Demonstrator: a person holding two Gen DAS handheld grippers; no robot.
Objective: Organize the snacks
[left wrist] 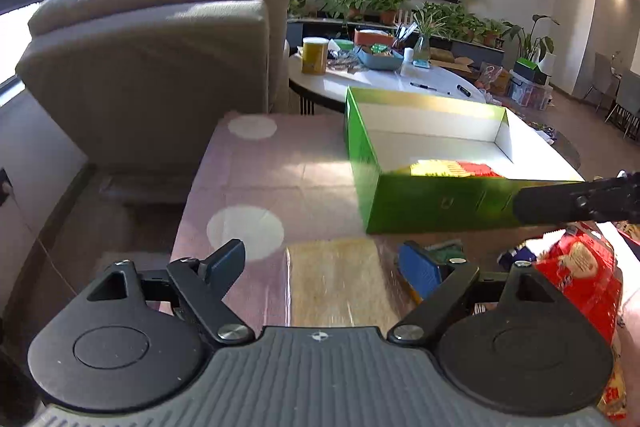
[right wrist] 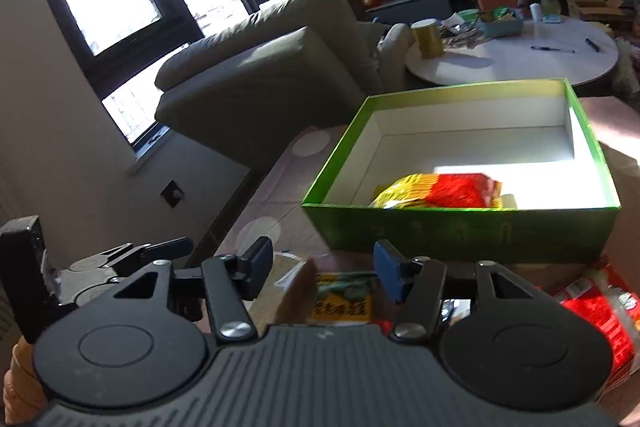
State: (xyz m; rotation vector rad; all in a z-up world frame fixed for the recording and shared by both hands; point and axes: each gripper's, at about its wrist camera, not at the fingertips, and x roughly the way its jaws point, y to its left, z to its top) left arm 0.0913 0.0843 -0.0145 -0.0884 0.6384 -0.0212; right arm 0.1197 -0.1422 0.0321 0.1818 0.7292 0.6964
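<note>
Snack packet inside green box, beyond both grippers' spread fingers.

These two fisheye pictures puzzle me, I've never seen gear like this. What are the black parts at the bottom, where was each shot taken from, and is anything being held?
No robot here: a person holds a two-finger tool in each hand, each with a camera looking along its fingers. One picture looks out over the left tool, the other over the right tool. Both are open and hold nothing. On the pink table stands an open green box with one yellow-and-red snack bag inside. Nearer the tools lie more snacks: a red packet and a green-and-yellow packet. Behind are a sofa and a round white table.
</note>
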